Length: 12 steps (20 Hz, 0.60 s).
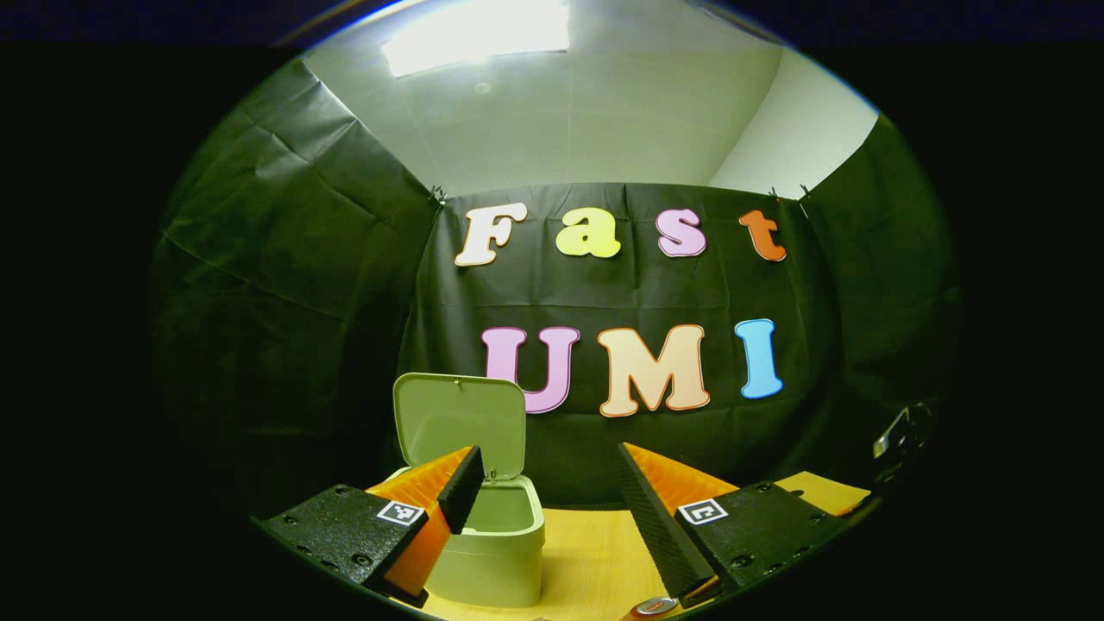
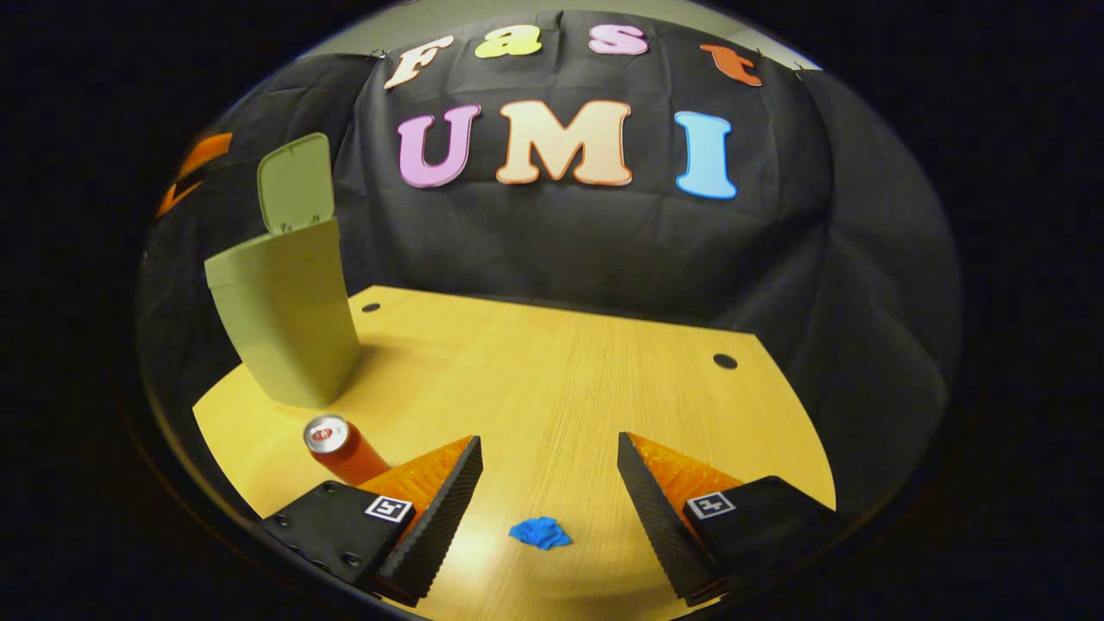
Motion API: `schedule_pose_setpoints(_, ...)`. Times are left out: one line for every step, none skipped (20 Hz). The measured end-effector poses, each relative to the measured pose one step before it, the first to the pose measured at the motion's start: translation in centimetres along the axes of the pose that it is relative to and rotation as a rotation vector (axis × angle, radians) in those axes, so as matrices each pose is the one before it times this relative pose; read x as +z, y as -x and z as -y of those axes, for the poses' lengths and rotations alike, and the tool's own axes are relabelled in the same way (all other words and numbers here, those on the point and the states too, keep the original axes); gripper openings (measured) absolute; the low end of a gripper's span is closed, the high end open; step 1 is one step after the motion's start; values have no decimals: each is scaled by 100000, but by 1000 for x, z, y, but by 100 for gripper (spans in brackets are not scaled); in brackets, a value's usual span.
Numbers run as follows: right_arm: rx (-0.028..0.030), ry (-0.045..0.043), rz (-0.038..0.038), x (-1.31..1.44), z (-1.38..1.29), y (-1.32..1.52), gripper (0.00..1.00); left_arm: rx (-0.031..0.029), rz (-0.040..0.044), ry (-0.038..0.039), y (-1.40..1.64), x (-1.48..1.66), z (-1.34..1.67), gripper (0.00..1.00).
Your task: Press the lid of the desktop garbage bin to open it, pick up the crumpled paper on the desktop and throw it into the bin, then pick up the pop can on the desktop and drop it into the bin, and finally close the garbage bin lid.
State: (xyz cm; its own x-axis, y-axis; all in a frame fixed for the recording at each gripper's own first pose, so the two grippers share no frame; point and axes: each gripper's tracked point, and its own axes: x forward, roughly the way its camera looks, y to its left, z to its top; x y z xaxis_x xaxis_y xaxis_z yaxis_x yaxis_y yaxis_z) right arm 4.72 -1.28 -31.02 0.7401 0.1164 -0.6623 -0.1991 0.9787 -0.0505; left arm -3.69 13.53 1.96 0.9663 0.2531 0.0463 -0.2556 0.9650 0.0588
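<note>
Right under us lies the crumpled paper (image 2: pixel 540 532), a small blue wad on the wooden desktop (image 2: pixel 569 388), sitting between the fingers of the right gripper (image 2: pixel 548 509), whose jaws stand wide and grip nothing. We judge the step in hand to be the paper pickup, since the garbage bin (image 2: pixel 285 323) off to our left already has its lid (image 2: pixel 296 183) standing up. To do this well we want to come straight down so the wad stays centred in the gap, let the tips nearly meet the wood, then close gently; a wad this light can skid away if one finger reaches it first. Watch the pop can (image 2: pixel 341 448) too: it stands upright just beside our left-hand finger, between us and the bin, and a careless swing toward the bin could knock it over, so we would lift first and carry the paper above it. Over in the left gripper view, the left gripper (image 1: pixel 548 509) is also spread wide and holding nothing, poised just in front of the bin (image 1: pixel 496 539), whose raised lid (image 1: pixel 460 423) leaves the mouth clear to receive. We would keep that hand clear of the rim while the paper comes across.
</note>
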Motion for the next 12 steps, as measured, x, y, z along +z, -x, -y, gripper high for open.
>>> schedule_pose_setpoints(1005,150,-4651,-1254,-279,-885,99,581,108,-240,289,292,137,90)
schedule_pose_setpoints(1898,-45,-4616,-1175,-247,-935,99,452,98,-548,431,69,74,90)
schedule_pose_setpoints(1666,-251,-4119,-908,-60,-918,99,695,-192,-815,295,103,83,90)
schedule_pose_setpoints(1028,172,-3698,-853,113,-830,99,629,-321,-920,254,-19,85,90)
schedule_pose_setpoints(40,-130,-3119,-1272,364,-618,97,487,-402,-793,277,-26,171,89)
schedule_pose_setpoints(495,-233,-2841,-970,173,-603,95,657,-326,-630,291,28,107,89)
schedule_pose_setpoints(456,-144,-3060,-1083,15,-491,89,564,-109,-556,190,56,162,89)
schedule_pose_setpoints(1629,126,-3295,-736,-91,-544,85,651,-262,-526,130,-64,200,90)
schedule_pose_setpoints(1159,215,-4117,-1157,-158,-798,77,695,-408,-380,186,-160,172,89)
schedule_pose_setpoints(574,379,-3330,-1028,194,-252,67,906,-779,-153,213,-345,131,89)
schedule_pose_setpoints(286,702,671,-66,25,18,43,941,-1004,78,211,-346,205,89)
schedule_pose_setpoints(-864,2091,1414,512,318,-561,41,749,-1102,266,301,-402,157,90)
